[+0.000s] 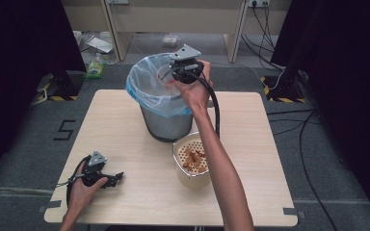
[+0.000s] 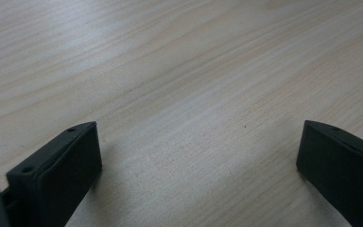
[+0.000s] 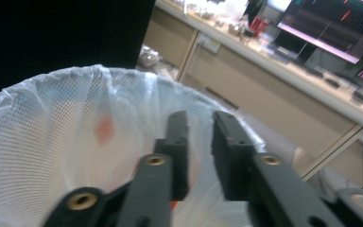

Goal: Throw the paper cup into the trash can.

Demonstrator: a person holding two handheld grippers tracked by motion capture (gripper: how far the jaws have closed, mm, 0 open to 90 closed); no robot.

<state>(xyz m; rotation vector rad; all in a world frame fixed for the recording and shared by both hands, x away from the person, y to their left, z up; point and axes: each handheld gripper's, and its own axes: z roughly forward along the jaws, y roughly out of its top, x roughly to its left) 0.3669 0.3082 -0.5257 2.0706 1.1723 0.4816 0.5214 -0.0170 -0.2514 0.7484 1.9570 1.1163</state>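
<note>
At the far middle of the desk (image 1: 125, 120) stands a grey mesh bin (image 1: 166, 122) lined with a pale blue bag (image 1: 147, 94) whose edge is folded over the rim. The right tool (image 1: 176, 77) is held over the bin's open mouth, at its right side, with its grey three-cornered plate uppermost and its cable hanging down along the person's forearm. In the right gripper view the right tool (image 3: 199, 137) has its two black jaws a narrow gap apart, with nothing between them; below and beyond them lies the white-looking bag lining (image 3: 52, 123), and a small blurred orange-red piece (image 3: 105, 128) shows against that lining, clear of the jaws. Just near and right of the bin, touching or almost touching its base, sits a cream perforated container (image 1: 192, 161) with several orange-brown pieces (image 1: 194, 159) lying in it. The left tool (image 1: 107, 179) rests at the near left of the desk, held in the person's left hand (image 1: 84, 187). In the left gripper view the left tool (image 2: 196, 156) has its jaws wide apart over bare wood, holding nothing.
</note>
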